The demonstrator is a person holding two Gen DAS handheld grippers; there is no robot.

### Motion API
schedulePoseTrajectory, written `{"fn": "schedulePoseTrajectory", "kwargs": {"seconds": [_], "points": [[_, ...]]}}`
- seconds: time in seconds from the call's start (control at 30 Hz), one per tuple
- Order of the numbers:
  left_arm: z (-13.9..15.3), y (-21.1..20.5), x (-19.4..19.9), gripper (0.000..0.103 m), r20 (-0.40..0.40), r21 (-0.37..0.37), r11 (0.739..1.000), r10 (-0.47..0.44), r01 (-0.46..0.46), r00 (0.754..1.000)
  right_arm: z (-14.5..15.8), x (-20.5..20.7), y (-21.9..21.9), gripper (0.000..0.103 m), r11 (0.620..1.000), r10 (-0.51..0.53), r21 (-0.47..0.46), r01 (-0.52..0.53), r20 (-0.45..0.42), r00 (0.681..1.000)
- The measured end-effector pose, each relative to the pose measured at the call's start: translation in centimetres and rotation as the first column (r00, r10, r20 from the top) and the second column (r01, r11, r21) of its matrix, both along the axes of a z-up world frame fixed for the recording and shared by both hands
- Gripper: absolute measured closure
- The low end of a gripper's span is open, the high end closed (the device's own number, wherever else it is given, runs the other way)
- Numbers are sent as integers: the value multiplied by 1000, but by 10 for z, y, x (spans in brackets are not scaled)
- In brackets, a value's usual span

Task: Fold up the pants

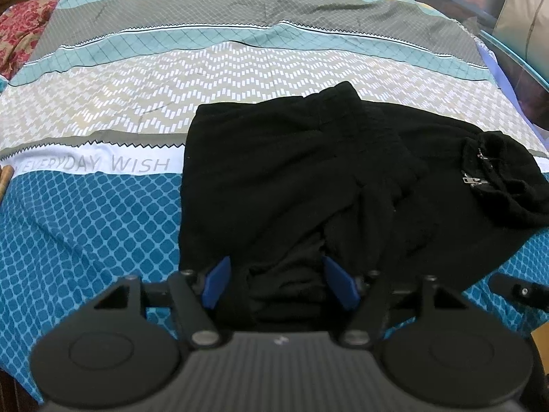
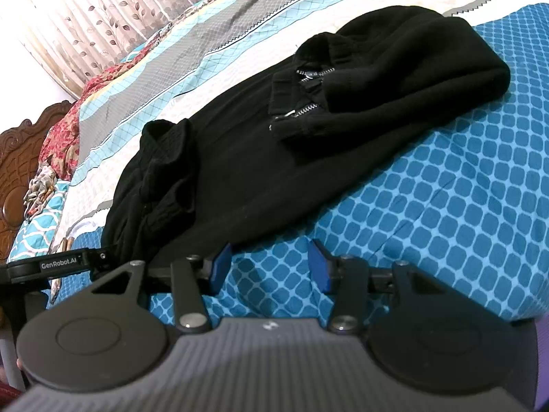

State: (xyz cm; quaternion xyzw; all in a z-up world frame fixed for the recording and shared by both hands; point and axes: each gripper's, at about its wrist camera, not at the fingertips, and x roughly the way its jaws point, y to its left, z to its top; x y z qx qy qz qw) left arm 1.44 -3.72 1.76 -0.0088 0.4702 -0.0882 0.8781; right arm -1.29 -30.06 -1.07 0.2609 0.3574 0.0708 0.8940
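Black pants on the bed, both hand-held grippers at their near edge.

We see the black pants (image 1: 295,178) lying partly folded on the patterned bedsheet (image 1: 89,219), zipper (image 2: 310,108) and waistband end bunched toward the right. Our left hand-held gripper (image 1: 279,281) sits over the pants' near hem, blue pads spread with dark cloth between them, not pressing on it. Our right hand-held gripper (image 2: 271,267) hovers just short of the pants' edge, jaws apart over bare blue sheet, holding nothing. Beyond the pants lie a red floral blanket (image 2: 65,134), a carved wooden headboard (image 2: 20,171) and a leaf-print curtain (image 2: 103,17).
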Motion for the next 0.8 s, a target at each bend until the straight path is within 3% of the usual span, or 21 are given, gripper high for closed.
{"fn": "schedulePoseTrajectory", "kwargs": {"seconds": [0.33, 0.57, 0.8], "points": [[-6, -1, 2, 22, -10, -30, 999, -22, 22, 1000, 0, 7, 6, 44, 1000, 5, 6, -5, 4, 1000], [-7, 2, 7, 21, -17, -48, 998, -29, 28, 999, 0, 9, 7, 42, 1000, 7, 13, -7, 7, 1000], [-6, 1, 2, 19, 24, -42, 999, -25, 26, 999, -1, 12, 9, 38, 1000, 18, 17, -18, 12, 1000]]}}
